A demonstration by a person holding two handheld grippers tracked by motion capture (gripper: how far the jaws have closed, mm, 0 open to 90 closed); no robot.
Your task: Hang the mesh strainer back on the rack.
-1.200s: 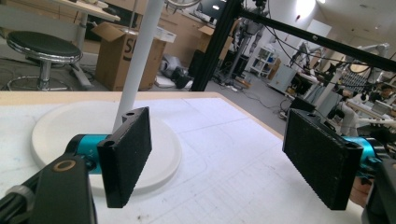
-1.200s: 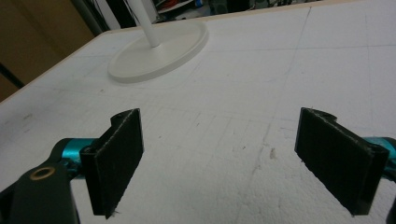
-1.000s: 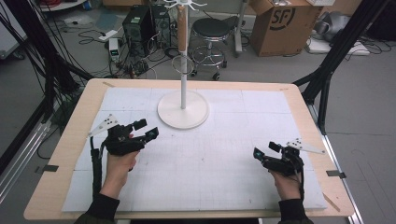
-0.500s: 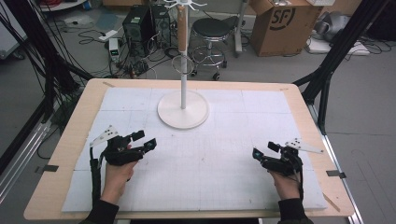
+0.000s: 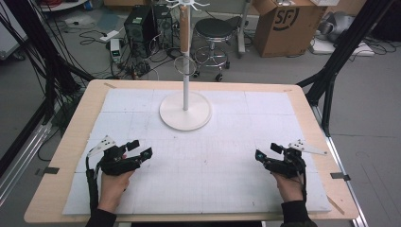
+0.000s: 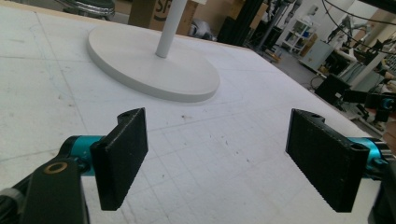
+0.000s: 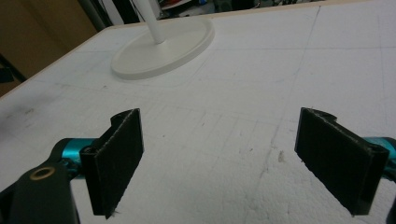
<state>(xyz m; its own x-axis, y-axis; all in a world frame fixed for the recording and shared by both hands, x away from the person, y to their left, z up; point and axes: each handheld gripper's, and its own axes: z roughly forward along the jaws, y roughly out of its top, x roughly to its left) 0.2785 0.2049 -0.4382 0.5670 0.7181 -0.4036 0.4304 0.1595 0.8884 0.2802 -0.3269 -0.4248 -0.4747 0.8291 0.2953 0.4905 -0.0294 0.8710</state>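
Left gripper [image 5: 140, 149]: you have drawn it back toward your edge of the table [image 5: 94, 94] and turned it to face the white stand [image 5: 185, 109]; jaws wide apart, nothing between them. Right gripper [image 5: 265, 152]: position unchanged, jaws likewise spread and empty. Stand: upright at the far middle of the white mat [image 5: 213, 156] (a thin ring [image 5: 185, 66] hangs on its pole), well apart from both grippers. Judgement: a resting pose, no grasp begun. Containers: none on the table.
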